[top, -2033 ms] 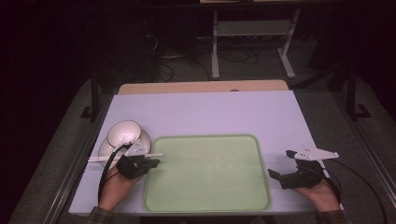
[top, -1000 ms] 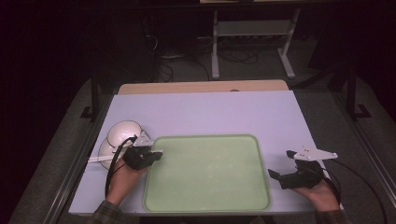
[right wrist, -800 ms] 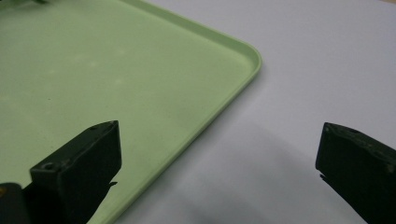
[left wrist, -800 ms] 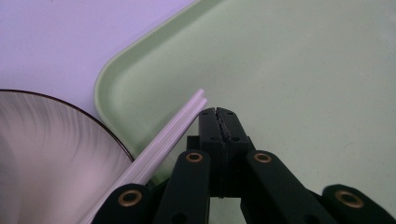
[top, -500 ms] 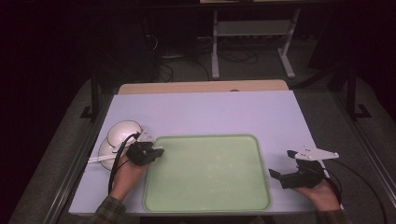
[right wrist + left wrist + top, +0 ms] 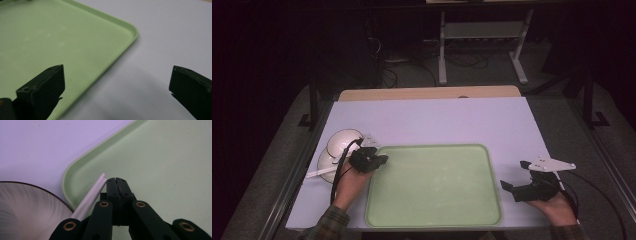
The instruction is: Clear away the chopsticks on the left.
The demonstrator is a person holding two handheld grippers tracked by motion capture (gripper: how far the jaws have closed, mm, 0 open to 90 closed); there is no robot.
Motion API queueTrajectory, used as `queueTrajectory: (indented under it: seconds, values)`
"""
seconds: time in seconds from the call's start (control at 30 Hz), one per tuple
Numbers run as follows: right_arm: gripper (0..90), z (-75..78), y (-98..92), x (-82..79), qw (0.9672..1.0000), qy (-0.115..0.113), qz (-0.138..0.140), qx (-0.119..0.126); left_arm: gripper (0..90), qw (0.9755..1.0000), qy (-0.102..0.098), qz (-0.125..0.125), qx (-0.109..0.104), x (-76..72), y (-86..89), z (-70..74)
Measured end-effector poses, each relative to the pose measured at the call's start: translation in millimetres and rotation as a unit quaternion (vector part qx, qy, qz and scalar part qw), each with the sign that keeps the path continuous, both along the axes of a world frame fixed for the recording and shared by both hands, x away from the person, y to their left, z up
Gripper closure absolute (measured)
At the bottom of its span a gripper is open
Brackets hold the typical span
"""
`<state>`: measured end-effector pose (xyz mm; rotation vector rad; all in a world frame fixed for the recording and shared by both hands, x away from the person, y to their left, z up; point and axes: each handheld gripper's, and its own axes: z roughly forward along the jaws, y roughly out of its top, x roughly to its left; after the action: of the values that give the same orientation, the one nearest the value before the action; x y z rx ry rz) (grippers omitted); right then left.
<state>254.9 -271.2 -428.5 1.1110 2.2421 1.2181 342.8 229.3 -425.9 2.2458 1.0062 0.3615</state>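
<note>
Advancing left gripper slightly up the table since the earlier frames, toward the far-left corner of the tray; keeping right gripper parked off the tray's near-right corner.

Holding left jaws fully shut, pad against pad, with nothing visible between them. Holding right jaws wide, gripping nothing, straddling bare table beside the tray rim.

Locating the rod: lying against the outer side of the left jaw, tip reaching over the tray corner, tail running back past the bowls. Not possible to tell whether pinned by the gripper or merely resting beside it.

Judging the handling: rod probably light, stiff and smooth, so likely to slide or roll; taking hold mid-length, across its width. Bowls probably hard, glossy and breakable; taking hold at the rim, avoiding any knock against the tray edge.

Counting: one rod, two white bowls overlapping just left of the tray, one green tray, two grippers.
</note>
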Motion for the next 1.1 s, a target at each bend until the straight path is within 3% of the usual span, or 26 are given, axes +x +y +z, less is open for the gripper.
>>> queueTrajectory:
  seconds: [0.43, 0.6, 0.97, 1.1]
  values:
    - [0.0, -0.3, 0.0, 0.2, 1.0, 0.001, 0.001, 0.0, 89.7, 1.0, 0.002, 0.005, -0.005, 11.1, -4.7, -0.9]
    - [0.0, -0.3, -0.1, 0.0, 1.0, 0.001, 0.002, 0.0, 89.7, 0.9999, 0.004, 0.004, -0.015, 11.4, -4.9, 0.2]
    - [0.0, -1.1, 2.1, 0.0, 1.0, 0.001, 0.006, -0.003, 89.7, 0.9981, 0.019, -0.036, -0.045, -9.0, -2.9, 6.8]
    - [0.0, -0.6, 1.4, -0.4, 1.0, 0.002, 0.003, -0.001, 89.7, 0.9974, 0.024, -0.047, -0.047, -18.2, 1.9, 7.8]
